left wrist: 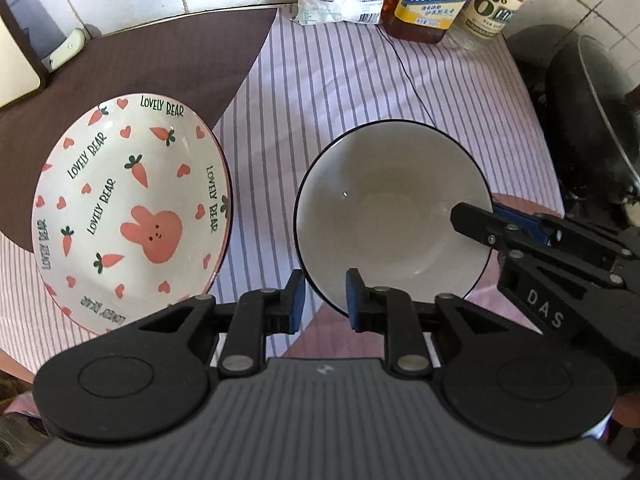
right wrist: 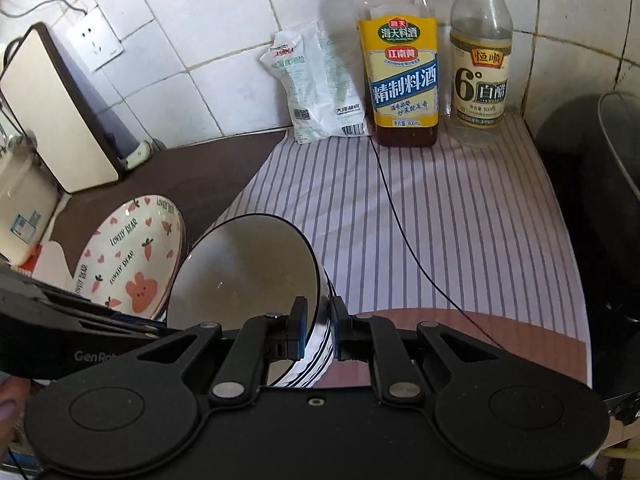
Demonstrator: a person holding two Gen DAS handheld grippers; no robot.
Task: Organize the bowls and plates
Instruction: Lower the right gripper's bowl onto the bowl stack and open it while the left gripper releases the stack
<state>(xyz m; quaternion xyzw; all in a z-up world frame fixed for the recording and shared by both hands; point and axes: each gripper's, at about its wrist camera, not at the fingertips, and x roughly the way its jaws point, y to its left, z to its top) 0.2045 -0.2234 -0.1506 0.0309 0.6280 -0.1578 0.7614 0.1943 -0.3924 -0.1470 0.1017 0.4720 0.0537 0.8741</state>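
Striped counter, right tongs pinching bowl rim

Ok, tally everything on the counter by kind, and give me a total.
Bowls: 2, the bunny bowl and the plain bowl, the latter gripped at its rim by the right gripper.
Bottles: 2, cooking wine and vinegar.
Bags: 1, white pouch.
Cutting boards: 1.
Total: 6.

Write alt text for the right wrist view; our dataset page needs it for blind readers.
The right claw grips the rim of a grey bowl above a striped cloth. A bunny plate sits left of it. A pouch and two bottles stand at the tiled wall.
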